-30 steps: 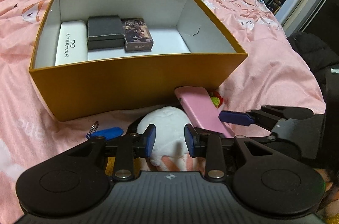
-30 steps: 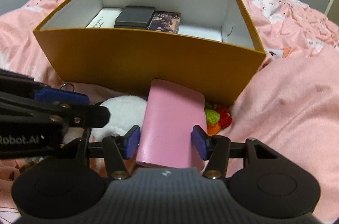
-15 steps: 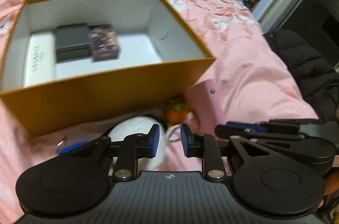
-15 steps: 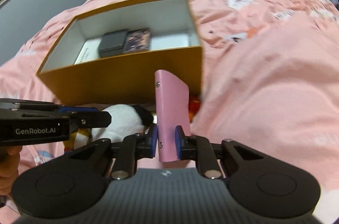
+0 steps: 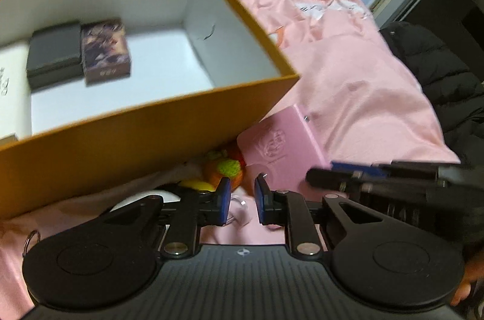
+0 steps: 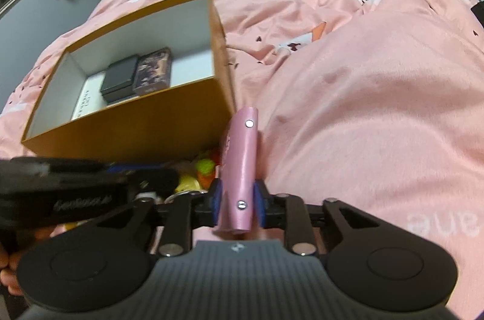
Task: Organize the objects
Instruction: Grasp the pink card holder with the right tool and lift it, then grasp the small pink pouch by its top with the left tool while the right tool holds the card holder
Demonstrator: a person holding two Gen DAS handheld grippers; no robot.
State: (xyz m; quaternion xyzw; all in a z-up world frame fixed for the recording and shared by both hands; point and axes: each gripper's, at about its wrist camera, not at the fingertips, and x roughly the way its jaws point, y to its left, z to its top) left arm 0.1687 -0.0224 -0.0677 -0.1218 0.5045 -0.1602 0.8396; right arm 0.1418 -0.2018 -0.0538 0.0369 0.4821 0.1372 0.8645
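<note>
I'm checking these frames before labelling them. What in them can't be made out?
- White flat case in the orange cardboard box: left wrist view, cut by the frame edge; printing blurred.
- Small colourful plush toys: both views, tucked below the box wall, behind the fingers.
- Left gripper: whether it pinches the clear ring; blurred.
- Pink snap-button wallet: right wrist view, seen edge-on.

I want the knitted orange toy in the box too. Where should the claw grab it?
Probably its ring, from the near side: the toy sits tucked against the box's front wall, the pink case crowds its right, and the ring sticks out toward the camera.
</note>
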